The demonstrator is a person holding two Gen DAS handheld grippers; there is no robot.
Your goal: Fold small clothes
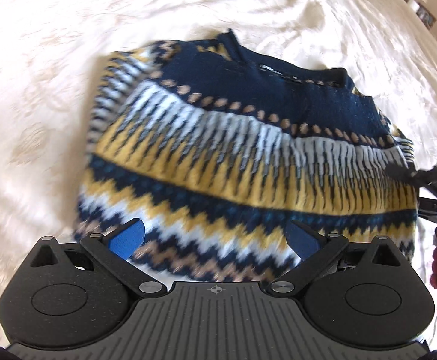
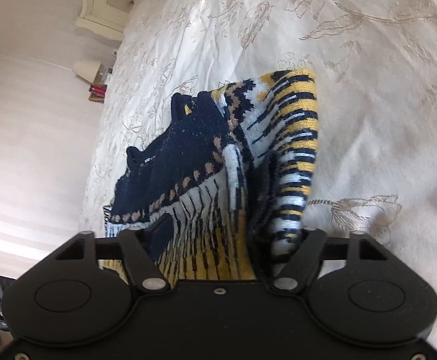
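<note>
**Patterned knit sweater on bed, partly folded**

Item: navy, yellow and white sweater (image 1: 242, 156), lying on a cream embroidered bedspread (image 1: 53, 90), navy collar at the far side. Left tool (image 1: 215, 240) hovered above the near zigzag hem, blue pads (image 1: 128, 237) spread wide, holding nothing. Right tool (image 2: 218, 240) sat at the sweater's right edge with a bunched fold of knit between its fingers; whether the pads gripped it could not be told. Surroundings: carved headboard (image 2: 95, 3), lamp (image 2: 86, 69) and bedside clutter far left in the right wrist view.
</note>
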